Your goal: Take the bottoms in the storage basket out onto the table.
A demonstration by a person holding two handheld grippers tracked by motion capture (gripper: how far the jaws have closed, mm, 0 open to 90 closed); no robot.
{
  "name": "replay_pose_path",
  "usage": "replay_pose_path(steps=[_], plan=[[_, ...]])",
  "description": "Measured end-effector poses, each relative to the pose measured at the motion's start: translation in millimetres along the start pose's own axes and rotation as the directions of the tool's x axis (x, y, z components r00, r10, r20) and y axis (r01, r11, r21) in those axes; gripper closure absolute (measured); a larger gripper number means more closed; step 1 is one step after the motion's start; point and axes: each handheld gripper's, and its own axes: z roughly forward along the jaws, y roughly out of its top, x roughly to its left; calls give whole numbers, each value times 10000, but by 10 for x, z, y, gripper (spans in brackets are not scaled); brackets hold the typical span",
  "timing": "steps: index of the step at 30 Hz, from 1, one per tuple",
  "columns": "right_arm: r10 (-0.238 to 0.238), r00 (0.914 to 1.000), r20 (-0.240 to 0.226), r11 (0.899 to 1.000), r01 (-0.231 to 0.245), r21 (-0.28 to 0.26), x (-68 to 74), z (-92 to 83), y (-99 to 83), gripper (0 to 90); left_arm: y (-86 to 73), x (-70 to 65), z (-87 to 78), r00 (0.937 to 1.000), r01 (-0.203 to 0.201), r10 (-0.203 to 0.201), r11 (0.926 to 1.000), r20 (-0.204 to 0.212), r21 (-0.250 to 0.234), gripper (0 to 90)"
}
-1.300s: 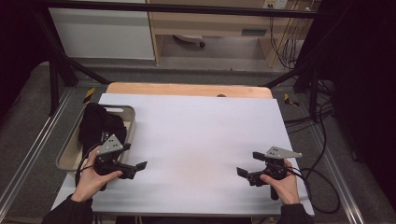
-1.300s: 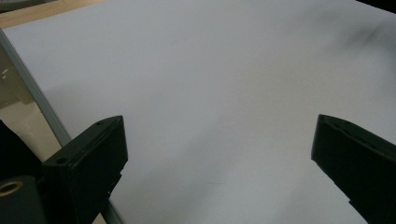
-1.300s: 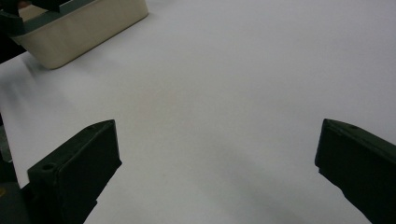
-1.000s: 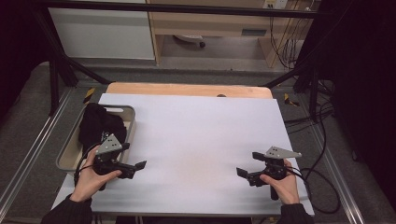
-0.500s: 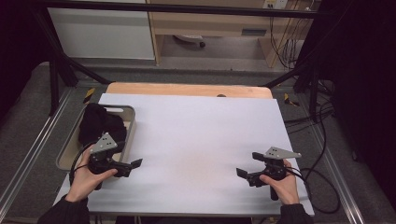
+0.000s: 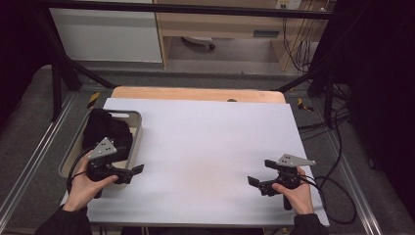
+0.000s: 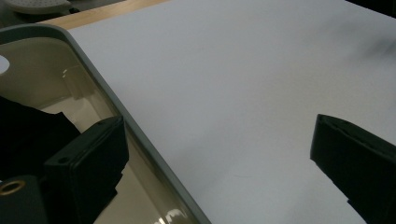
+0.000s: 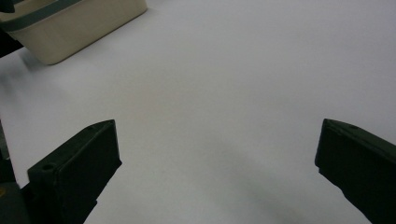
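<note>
The left gripper [image 6: 128, 171] has drifted left over the beige plastic tray's [image 6: 137, 131] near rim beside the black cloth [image 6: 108, 129], jaws apart, while the right gripper [image 6: 259, 180] stays spread over the white table sheet [image 6: 210, 142].

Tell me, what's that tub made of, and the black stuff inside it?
The tub looks like beige plastic with a grey rim: smooth, glossy walls that catch reflections. The black stuff seems to be soft cloth, since it lies crumpled and matte, though I can't tell what kind.

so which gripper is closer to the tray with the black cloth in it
Left. The left gripper hangs over the near right rim of the tray, one jaw above its inside. The right gripper sits far across the white sheet, jaws open.
</note>
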Motion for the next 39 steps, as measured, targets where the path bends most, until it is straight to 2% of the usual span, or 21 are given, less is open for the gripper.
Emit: replay_pose_path(steps=[25,39], plan=[[-23,10000,-12,10000,23,80,-1,12,-4,6,-18,145,-101,9978,264,-264,9997,-605,-5,44],[-55,10000,-2,9999,55,90,1,9,-5,6,-20,190,-147,9968,336,-337,9994,-725,-24,47]])
